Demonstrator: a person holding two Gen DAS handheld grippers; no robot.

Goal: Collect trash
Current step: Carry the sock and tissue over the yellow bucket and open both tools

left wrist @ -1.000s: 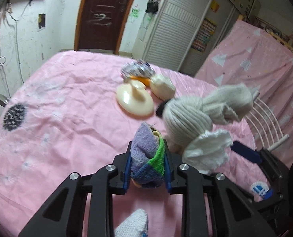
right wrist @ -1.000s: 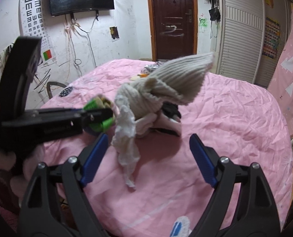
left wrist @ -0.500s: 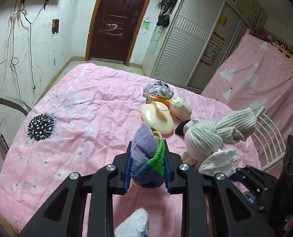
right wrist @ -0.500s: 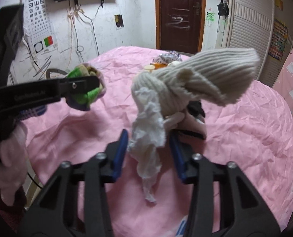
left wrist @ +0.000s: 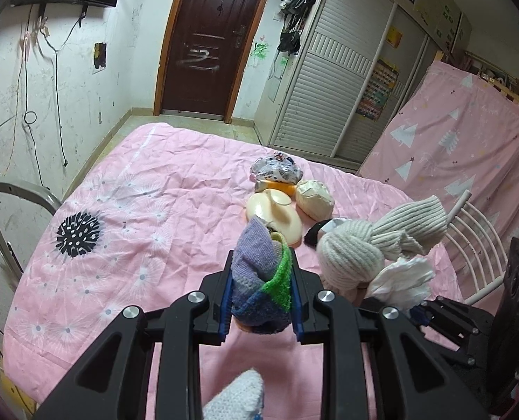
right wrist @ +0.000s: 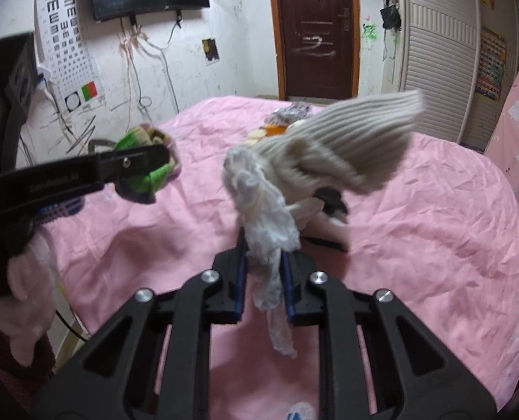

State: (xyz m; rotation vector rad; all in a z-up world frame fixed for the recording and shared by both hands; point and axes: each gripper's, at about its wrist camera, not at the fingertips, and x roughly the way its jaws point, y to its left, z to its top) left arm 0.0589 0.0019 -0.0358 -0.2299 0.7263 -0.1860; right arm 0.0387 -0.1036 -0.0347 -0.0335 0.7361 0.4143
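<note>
Change since earlier frame: right gripper (right wrist: pixel 264 273) jaws, which stood wide apart on either side of the white crumpled tissue (right wrist: pixel 264 210), have come together and now pinch it.
Right tongs: narrow, blue pads pressed on the tissue; its loose tail hangs below the jaws.
Left tongs: left gripper (left wrist: pixel 261 301) stays clamped on a rolled purple-and-green knit sock (left wrist: pixel 261 280), held clear above the pink bedspread (left wrist: pixel 137 210).
Left view shift: more of the bedspread and the room shows than a second ago, consistent with the left hand having lifted a little.
Tissue position: upper part sits against the folds of a cream ribbed knit item (right wrist: pixel 336 150) at the near right of the bed; whether it is tucked in or merely resting there I cannot tell.
Other items on bed: crumpled printed wrapper (left wrist: pixel 276 171), cream lid-like disc (left wrist: pixel 275 215) and a pale wrapped ball (left wrist: pixel 314 197), grouped further along the bed, untouched.
Task standing, judged: one piece of trash is now secured; pulling it away is the next step.
Risk, judged: thin tissue may tear or drag the knit item along.
Bin: none in view.
</note>
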